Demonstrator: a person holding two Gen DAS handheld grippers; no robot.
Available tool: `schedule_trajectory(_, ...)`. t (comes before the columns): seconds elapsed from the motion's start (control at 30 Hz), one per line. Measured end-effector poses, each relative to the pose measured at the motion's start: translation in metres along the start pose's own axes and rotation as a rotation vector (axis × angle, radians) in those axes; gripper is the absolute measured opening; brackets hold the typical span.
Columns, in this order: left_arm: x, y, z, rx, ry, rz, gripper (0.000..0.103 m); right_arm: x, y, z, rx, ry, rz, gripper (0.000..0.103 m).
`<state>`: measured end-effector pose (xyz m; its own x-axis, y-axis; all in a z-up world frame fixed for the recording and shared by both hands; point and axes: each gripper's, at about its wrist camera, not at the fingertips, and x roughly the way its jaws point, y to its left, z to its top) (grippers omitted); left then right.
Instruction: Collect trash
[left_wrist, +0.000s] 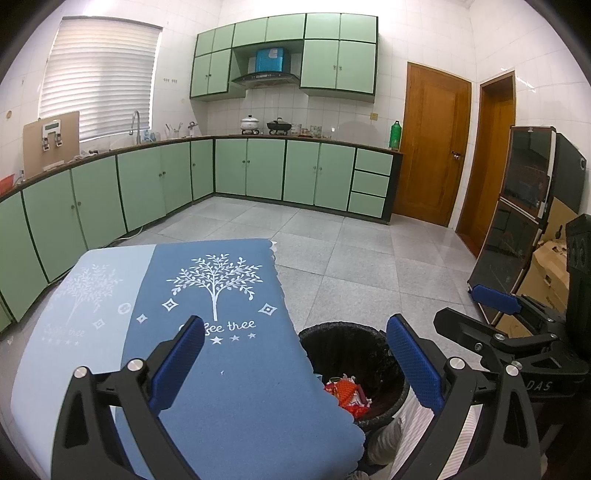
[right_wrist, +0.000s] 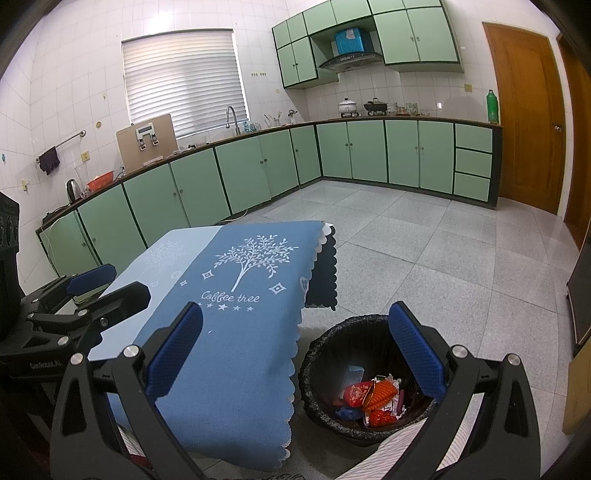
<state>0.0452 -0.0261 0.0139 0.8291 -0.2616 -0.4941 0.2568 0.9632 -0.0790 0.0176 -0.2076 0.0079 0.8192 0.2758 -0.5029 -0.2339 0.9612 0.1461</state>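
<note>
Both tools are spread wide with nothing between their blue pads: the left gripper (left_wrist: 295, 365) hangs over the near edge of the blue "Coffee tree" tablecloth (left_wrist: 236, 387), and the right gripper (right_wrist: 295, 363) sits beside it, straddling the cloth's scalloped hem and the bin. Just past the table's corner, on the grey tiled floor (right_wrist: 424, 258), stands the black-lined trash bin (right_wrist: 321, 354), which already holds the trash: red and orange wrappers (right_wrist: 369, 397) and a bluish scrap. No litter shows on the visible part of the cloth, so the collecting looks close to done. If anything remains to drop, it is best carried well over the bin's mouth, clear of the overhanging cloth, before letting go, so that nothing catches on the hem.
</note>
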Motion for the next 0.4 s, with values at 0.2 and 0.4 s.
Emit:
schedule_trajectory(0.2, 0.0002, 0.0004, -0.0006, 0.000, 0.000, 0.001, 0.097, 0.0008, 0.0005, -0.0012, 0.001, 0.001, 0.000, 0.098)
schedule_trajectory(0.4, 0.0018, 0.0035, -0.0004, -0.003, 0.006, 0.006, 0.097, 0.0007, 0.0004, -0.0010, 0.001, 0.002, 0.001, 0.098)
